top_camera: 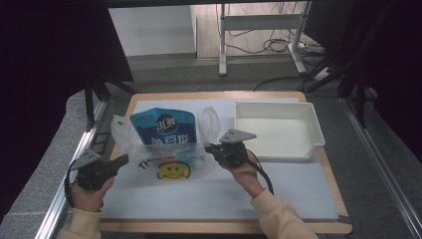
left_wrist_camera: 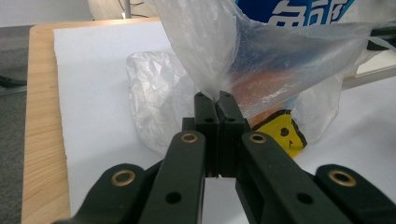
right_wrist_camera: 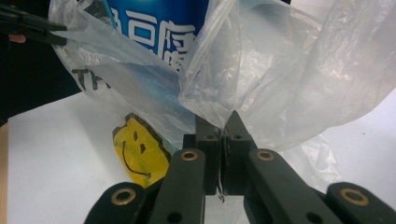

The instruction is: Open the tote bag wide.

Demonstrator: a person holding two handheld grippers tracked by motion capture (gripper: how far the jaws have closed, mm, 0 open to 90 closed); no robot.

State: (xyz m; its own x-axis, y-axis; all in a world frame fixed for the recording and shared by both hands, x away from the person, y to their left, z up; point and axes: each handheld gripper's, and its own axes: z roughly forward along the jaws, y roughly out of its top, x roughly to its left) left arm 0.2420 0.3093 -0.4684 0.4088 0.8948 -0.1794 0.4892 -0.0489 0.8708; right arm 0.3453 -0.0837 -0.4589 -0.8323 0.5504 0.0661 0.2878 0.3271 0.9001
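Observation:
A clear plastic bag [top_camera: 171,160] with a yellow smiley face and black lettering lies on the white mat, and a blue pouch [top_camera: 163,127] with white lettering stands partly inside its mouth. My left gripper [top_camera: 123,160] is shut on the bag's left edge; in the left gripper view the jaws pinch the film [left_wrist_camera: 214,97]. My right gripper [top_camera: 208,148] is shut on the bag's right edge, the film [right_wrist_camera: 223,122] bunched between its tips. The two grips hold the bag's mouth stretched around the pouch [right_wrist_camera: 154,28].
A white rectangular tray [top_camera: 311,122] sits to the right of the bag, its inside bare. The white mat [top_camera: 224,194] covers a wooden table [top_camera: 338,199]. The bag's loose handles [top_camera: 209,119] stick up at both sides.

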